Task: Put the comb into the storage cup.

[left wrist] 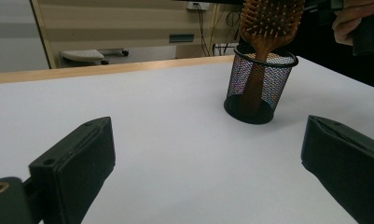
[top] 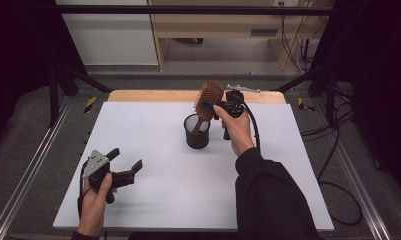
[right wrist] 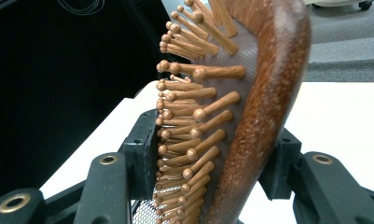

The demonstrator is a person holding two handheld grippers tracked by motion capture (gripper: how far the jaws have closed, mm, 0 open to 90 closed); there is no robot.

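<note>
1. Your right gripper (top: 211, 106) clamps the brush (top: 208, 97) by its head; in the right gripper view the brush (right wrist: 250, 107) hides the jaw tips.
2. The handle stands in the cup (top: 197, 132), its lower end blurred behind the mesh (left wrist: 260, 84).
3. The brush is brown wood with round-tipped pegs; the cup is black wire mesh, round.
4. Your left gripper (top: 124, 161) rests near the table's (top: 153, 200) front left, jaws wide, holding nothing.
</note>
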